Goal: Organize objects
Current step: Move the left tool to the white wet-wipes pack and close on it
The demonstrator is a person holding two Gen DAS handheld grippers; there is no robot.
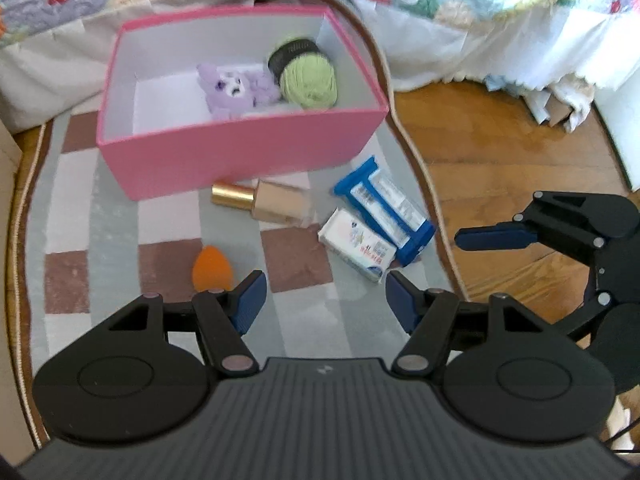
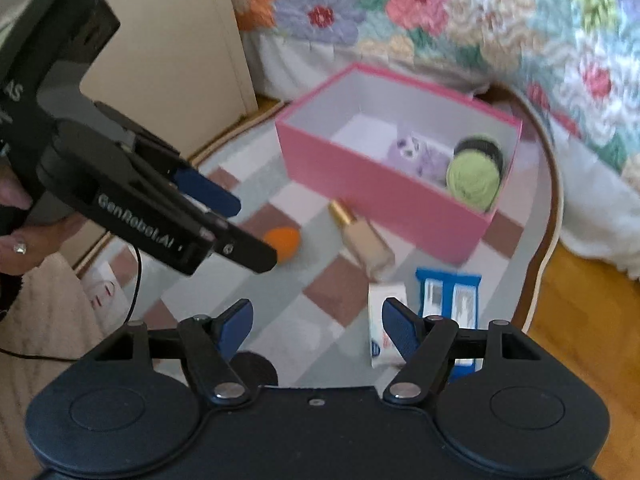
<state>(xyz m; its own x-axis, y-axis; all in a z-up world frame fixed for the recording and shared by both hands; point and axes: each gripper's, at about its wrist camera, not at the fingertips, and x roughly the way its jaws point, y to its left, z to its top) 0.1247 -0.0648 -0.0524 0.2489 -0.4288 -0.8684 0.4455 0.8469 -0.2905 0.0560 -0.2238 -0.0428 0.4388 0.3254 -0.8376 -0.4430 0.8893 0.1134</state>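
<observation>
A pink box (image 1: 240, 156) stands on the checked rug and holds a purple plush toy (image 1: 236, 88) and a green yarn ball (image 1: 308, 80). In front of it lie a foundation bottle (image 1: 268, 204), an orange sponge (image 1: 212, 270), a white tissue pack (image 1: 356, 248) and a blue package (image 1: 384, 208). My left gripper (image 1: 326, 300) hangs open and empty above the rug, between the sponge and the tissue pack. My right gripper (image 2: 316, 324) is open and empty too, its right finger over the tissue pack (image 2: 386, 294), beside the blue package (image 2: 448, 296). The left gripper (image 2: 256, 232) hovers close to the sponge (image 2: 286, 242).
A bed with a floral quilt (image 2: 460, 20) rises behind the box. Wooden floor (image 1: 500, 152) lies right of the rug's curved edge. A beige cabinet (image 2: 172, 48) stands at the left. A hand (image 2: 24, 236) holds the left gripper, with a cable trailing below.
</observation>
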